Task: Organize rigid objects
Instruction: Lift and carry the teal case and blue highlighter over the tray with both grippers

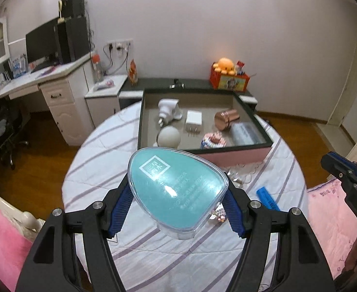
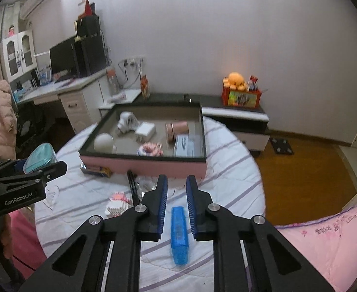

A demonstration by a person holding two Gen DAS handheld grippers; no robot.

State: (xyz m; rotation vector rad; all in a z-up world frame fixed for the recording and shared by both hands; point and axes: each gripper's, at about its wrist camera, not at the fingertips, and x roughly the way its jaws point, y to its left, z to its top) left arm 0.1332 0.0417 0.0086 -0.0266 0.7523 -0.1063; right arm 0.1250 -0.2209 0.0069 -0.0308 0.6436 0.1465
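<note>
My left gripper (image 1: 178, 189) is shut on a teal egg-shaped case in clear plastic (image 1: 176, 189) and holds it above the round table, in front of the pink box. The case also shows in the right wrist view (image 2: 38, 158). The pink box (image 1: 237, 155) holds a white plug, a white charger (image 1: 193, 119), a copper tin (image 1: 227, 119), a grey ball (image 1: 170, 136), a small block toy and a clear pack. My right gripper (image 2: 176, 194) is open above a blue rectangular case (image 2: 179, 233) that lies on the cloth between its fingers.
The round table (image 2: 227, 175) has a white striped cloth. A block toy (image 2: 117, 204), a black pen (image 2: 132, 187), clear wrappers and a battery pack (image 2: 97, 170) lie in front of the box. A pink bedspread (image 2: 324, 243) is at the right. A desk and low cabinet stand behind.
</note>
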